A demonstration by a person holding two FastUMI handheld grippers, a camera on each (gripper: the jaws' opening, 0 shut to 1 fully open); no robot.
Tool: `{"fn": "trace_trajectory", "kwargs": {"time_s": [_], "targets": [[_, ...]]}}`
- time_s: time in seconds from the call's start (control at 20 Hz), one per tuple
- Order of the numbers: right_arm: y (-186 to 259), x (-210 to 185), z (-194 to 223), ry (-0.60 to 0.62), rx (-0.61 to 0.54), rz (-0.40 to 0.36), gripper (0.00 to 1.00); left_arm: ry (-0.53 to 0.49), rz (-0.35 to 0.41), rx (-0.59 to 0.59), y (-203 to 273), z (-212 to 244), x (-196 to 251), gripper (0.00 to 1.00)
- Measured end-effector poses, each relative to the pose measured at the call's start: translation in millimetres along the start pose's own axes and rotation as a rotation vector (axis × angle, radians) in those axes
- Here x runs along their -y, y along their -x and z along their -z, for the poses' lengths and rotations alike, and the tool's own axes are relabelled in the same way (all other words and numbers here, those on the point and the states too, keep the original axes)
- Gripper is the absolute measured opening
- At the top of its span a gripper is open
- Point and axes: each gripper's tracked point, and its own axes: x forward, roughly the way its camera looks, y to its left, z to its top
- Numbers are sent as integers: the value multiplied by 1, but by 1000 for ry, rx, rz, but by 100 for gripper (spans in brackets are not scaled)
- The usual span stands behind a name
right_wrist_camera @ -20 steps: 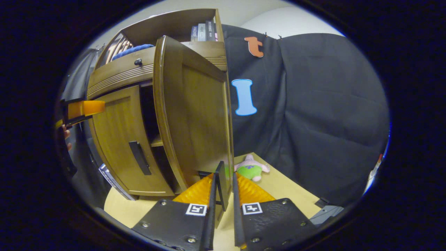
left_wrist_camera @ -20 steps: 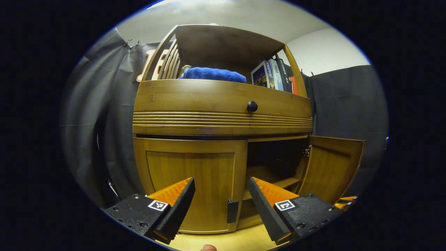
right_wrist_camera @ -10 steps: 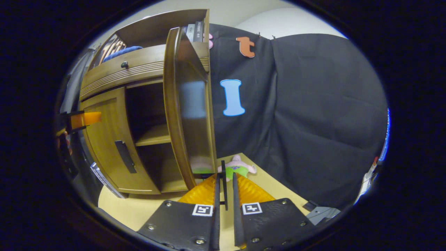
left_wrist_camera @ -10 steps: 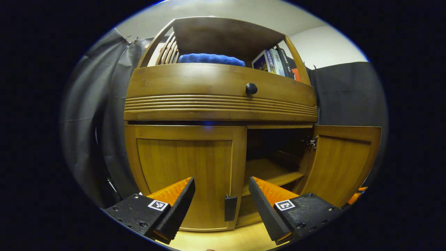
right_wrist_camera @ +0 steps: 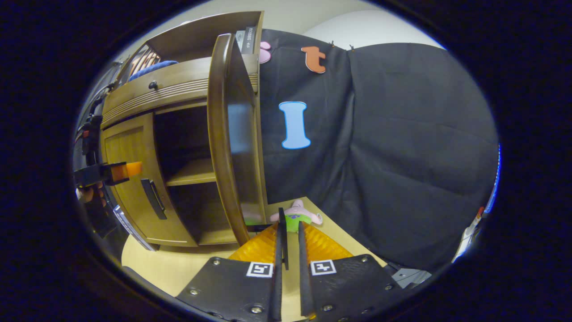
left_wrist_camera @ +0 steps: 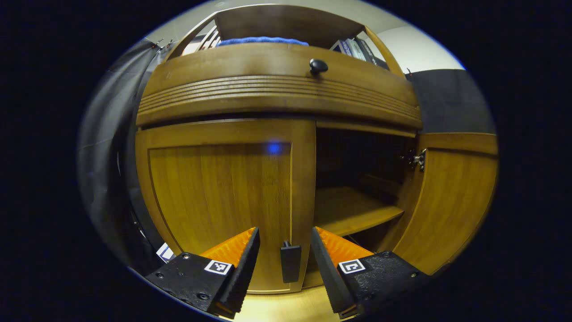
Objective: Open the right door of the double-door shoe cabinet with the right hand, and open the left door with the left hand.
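Observation:
The wooden shoe cabinet [left_wrist_camera: 277, 89] is close ahead in the left gripper view. Its left door [left_wrist_camera: 223, 188] is closed, with a dark handle [left_wrist_camera: 290, 261] by its right edge. My left gripper [left_wrist_camera: 284, 233] is open, and the handle stands between its fingers without touching them. The right door [left_wrist_camera: 447, 201] stands swung open. In the right gripper view that door [right_wrist_camera: 230, 134] shows nearly edge-on, and my right gripper [right_wrist_camera: 288, 227] is shut on its thin dark handle [right_wrist_camera: 282, 239]. The left gripper [right_wrist_camera: 107, 172] shows far left, in front of the left door [right_wrist_camera: 127, 152].
A shelf [left_wrist_camera: 353, 208] lies inside the open right half. Above the doors runs a drawer with a round knob [left_wrist_camera: 318, 66], topped by a blue towel [left_wrist_camera: 263, 40] and books [left_wrist_camera: 353, 47]. A plush toy [right_wrist_camera: 298, 218] lies on the pale floor [right_wrist_camera: 178, 264] beyond the right door.
The left gripper has moved in close to the left door, bringing its handle between the slightly narrowed fingers. The right gripper has swung the right door a little farther open.

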Motion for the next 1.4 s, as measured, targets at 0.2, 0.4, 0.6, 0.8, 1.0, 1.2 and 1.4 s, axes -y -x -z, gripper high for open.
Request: {"fn": "trace_trajectory", "kwargs": {"time_s": [0.2,0.4,0.6,0.8,1.0,1.2,1.4], "targets": [[-5,5,-2,21,-12,-24,16,7,-25,-58,-24,27,3,60],[-6,9,-3,30,-17,-42,16,34,-30,-87,-35,42,7,45],[-6,12,-4,26,-17,-52,16,42,-44,-78,-36,43,7,37],[-4,23,-7,22,-2,-36,16,43,-42,-51,-34,41,8,34],[1,47,-11,35,17,23,16,49,-35,-47,-32,43,7,31],[10,61,-21,-11,50,40,16,56,-15,-48,-22,43,8,30],[24,56,-27,-8,74,26,16,66,0,-49,-7,45,8,30]]}}
